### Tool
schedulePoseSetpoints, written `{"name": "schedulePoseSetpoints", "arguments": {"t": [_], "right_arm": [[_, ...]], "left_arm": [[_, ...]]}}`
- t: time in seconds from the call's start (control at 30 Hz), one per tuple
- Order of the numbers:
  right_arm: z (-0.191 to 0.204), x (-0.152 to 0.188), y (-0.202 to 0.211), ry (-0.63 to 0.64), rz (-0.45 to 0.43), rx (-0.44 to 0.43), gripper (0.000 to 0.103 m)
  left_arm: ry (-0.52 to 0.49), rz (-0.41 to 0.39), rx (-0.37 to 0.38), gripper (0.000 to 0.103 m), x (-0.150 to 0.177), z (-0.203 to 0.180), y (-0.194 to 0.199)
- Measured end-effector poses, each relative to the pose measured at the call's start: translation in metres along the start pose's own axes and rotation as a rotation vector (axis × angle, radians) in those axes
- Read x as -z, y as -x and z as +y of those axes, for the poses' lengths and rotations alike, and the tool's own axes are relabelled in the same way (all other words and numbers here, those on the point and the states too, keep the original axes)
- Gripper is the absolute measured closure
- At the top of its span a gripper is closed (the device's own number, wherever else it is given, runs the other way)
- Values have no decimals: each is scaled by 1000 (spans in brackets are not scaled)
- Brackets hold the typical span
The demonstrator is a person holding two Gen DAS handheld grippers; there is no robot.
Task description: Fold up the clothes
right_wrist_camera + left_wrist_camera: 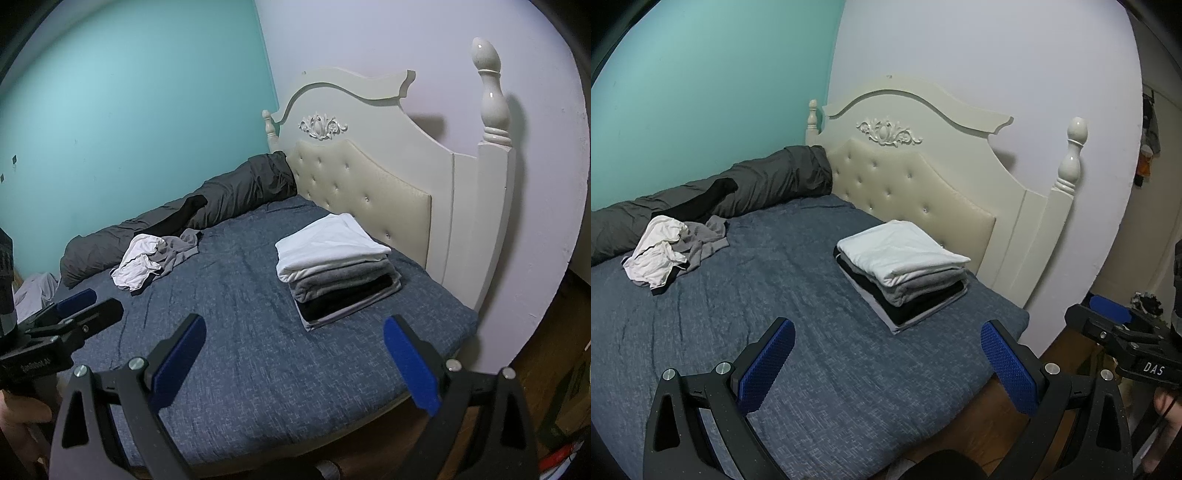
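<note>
Both grippers hung over the near edge of the bed (746, 295), empty. The left gripper (886, 354) had its blue pads (764, 369) spread wide, with nothing between them but the blue cover. The right gripper (291, 354) stood equally wide open and also held nothing. Each one showed at the side of the other's view, so they were beside each other but apart.

The stack (905, 269) of folded clothes lay near the headboard (916, 177), on the right side of the bed: a white piece on top, then grey, then black, and a pale one at the bottom. It probably sat there so that the middle of the bed was free as a working place.

The clothes not yet folded were in a loose pile (672, 251) on the far left side, well apart from the stack. A crumpled white garment (653, 258) lay partly on a grey one (705, 240). Just behind them a dark rolled duvet (768, 181) ran along the teal wall, and a black piece (701, 203) lay over it; whether this was also laundry I could not tell.

In my judgement most of the task was done and a few pieces remained. The open jaws suited a reach to the pile. The white garment was on top, so it seemed the natural one to take, and pulling it to the middle would give room to spread it flat.
</note>
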State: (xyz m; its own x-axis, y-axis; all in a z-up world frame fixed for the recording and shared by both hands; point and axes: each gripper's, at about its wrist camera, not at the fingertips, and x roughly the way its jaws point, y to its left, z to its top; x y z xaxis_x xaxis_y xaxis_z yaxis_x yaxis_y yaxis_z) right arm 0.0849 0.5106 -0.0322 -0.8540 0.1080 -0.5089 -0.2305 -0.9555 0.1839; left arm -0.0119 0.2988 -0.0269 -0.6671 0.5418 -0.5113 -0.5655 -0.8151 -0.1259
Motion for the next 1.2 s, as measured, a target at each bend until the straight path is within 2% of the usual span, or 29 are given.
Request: {"name": "schedulePoseSetpoints", "arguments": {"t": [1.2], "right_arm": [[0,3,-2,-14,10,3,5]], "left_arm": [[-2,-16,-6,1,0,-1,4]]}}
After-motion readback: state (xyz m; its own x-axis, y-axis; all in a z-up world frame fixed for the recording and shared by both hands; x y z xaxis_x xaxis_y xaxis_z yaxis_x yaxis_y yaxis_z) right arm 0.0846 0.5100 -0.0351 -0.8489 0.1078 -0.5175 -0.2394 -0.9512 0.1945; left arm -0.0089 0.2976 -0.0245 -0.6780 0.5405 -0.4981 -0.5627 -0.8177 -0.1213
